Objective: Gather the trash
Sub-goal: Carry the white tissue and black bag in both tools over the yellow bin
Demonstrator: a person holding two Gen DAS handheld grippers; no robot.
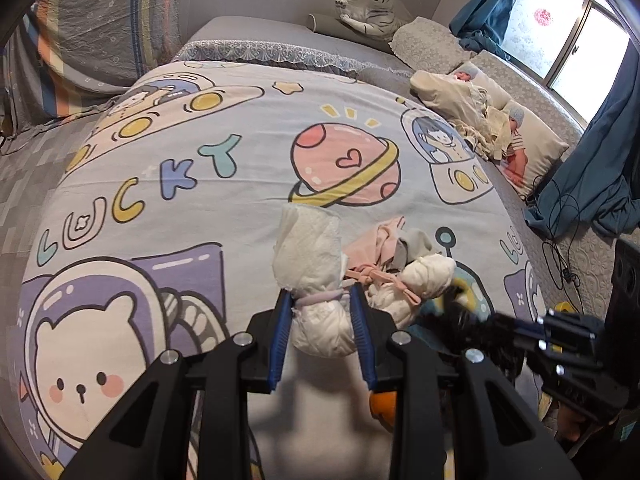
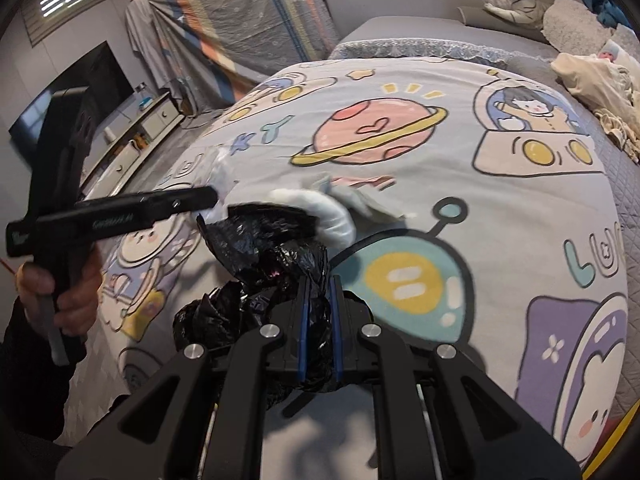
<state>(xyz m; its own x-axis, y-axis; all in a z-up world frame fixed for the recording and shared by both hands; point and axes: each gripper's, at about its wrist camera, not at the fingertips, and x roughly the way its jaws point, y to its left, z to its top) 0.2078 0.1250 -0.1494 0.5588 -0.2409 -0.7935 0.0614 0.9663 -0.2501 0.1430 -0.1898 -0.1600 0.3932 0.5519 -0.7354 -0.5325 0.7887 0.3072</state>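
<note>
My left gripper [image 1: 320,296] is shut on a rolled white diaper [image 1: 316,264] and holds it just above the cartoon bedspread [image 1: 180,208]. A second rolled diaper [image 1: 426,274] lies on the spread beside pink and grey cloths [image 1: 384,240]. From the right, my right gripper [image 1: 456,300] reaches in, blurred. In the right wrist view my right gripper [image 2: 319,282] is shut on a crumpled black trash bag [image 2: 260,240]. The bag's mouth is next to the lying diaper [image 2: 336,216]. The left gripper [image 2: 210,197] enters from the left, and its white bundle [image 2: 222,172] is blurred.
Pillows [image 1: 520,144], a plush tiger [image 1: 372,4] and a blue curtain [image 1: 592,176] with black cables [image 1: 560,240] line the bed's far and right sides. A TV [image 2: 72,88] and low cabinet [image 2: 136,136] stand left of the bed. A hand [image 2: 60,292] grips the left tool.
</note>
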